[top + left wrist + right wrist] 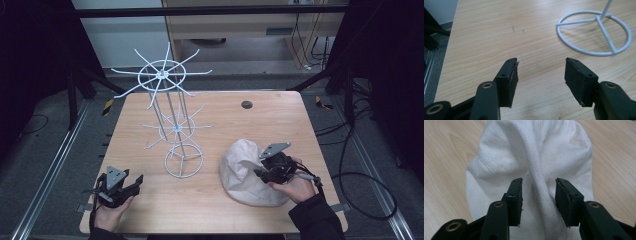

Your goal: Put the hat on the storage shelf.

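Observation:
A white cloth hat lies crumpled on the wooden table, right of centre. My right gripper hovers over its right side, open, and in the right gripper view a raised fold of the hat runs between the two jaws of that gripper. A white wire rack with spoked arms stands at the table's middle on a ring base. My left gripper rests open near the front left edge, its jaws holding nothing over bare wood.
A small dark round cap sits in the table near its far edge. Metal rails run along the floor at the left, and cables lie on the floor to the right.

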Motion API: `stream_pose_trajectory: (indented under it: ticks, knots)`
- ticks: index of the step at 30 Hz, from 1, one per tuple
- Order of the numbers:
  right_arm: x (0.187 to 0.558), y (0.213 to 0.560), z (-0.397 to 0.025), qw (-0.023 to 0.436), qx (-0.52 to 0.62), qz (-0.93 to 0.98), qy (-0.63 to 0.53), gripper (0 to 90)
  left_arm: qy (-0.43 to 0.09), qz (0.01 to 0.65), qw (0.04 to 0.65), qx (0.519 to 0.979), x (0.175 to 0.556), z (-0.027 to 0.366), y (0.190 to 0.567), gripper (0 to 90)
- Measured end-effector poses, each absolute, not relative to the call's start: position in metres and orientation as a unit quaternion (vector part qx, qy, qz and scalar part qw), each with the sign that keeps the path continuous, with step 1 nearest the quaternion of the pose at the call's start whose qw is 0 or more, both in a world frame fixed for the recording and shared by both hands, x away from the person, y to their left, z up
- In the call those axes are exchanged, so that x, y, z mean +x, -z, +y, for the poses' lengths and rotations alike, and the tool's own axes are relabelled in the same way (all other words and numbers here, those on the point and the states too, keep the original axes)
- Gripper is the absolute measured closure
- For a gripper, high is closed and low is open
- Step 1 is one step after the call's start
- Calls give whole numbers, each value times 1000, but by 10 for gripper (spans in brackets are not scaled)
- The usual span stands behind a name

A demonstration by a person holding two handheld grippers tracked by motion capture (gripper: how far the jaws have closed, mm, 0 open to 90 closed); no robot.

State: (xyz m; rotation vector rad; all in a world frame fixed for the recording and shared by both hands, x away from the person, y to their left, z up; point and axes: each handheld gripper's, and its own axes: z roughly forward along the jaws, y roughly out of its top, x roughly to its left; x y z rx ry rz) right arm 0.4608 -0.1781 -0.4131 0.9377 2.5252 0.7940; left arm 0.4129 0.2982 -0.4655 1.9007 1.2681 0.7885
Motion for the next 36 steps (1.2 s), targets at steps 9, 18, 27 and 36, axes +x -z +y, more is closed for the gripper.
stream_pose_trajectory:
  ticks: [9,18,27,36]
  knots:
    - [469,421,-174,153,333,895,-253,718,-299,495,350,737,416,304,468,452]
    - [470,418,-168,148,328,902,-238,874,-299,498,348,736,417,306,469,464]
    - [460,402,-175,166,331,884,-284,881,-299,506,347,731,418,308,470,463]
    - [447,383,-192,209,347,835,-371,883,-301,511,349,726,419,311,470,462]
